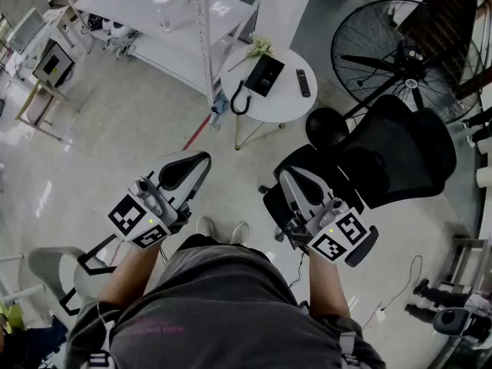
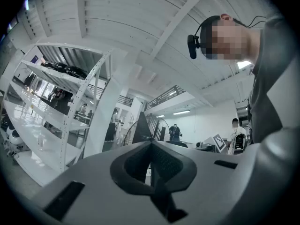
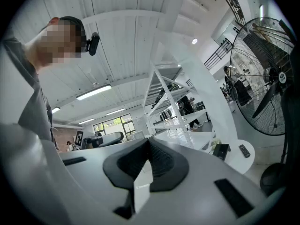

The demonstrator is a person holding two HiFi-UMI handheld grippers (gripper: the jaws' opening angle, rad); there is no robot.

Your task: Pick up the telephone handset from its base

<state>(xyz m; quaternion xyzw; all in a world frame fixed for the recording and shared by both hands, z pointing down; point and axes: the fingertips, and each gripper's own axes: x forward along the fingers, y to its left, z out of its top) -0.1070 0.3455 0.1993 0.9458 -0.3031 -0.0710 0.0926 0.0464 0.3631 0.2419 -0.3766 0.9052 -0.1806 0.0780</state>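
The person stands with both tools held close to the body, pointing level. The left gripper (image 1: 203, 160) has its jaws pressed together, with nothing between them. The right gripper (image 1: 285, 176) is the same, pads meeting and empty.

At about 2 o'clock from the person, quite near, stands a black office chair (image 1: 388, 148). At 12 o'clock, well apart from both grippers, is a small round table (image 1: 286, 104). The black telephone (image 1: 265, 74) lies on it. From here it is too small to separate the handset from the base. A black loop (image 1: 240, 98), probably the cord, curls at the table's edge at 11 o'clock of the telephone, and a remote (image 1: 303, 83) lies near it on the other side. Behind the table rises a white shelf rack (image 1: 204, 33), and at 1 o'clock a big fan (image 1: 400, 52).

I judge the handset to be light, stiff, smooth plastic, so it may slip. The best hold should be across the narrow middle bar. The cord may pull on the base, which probably slides easily.
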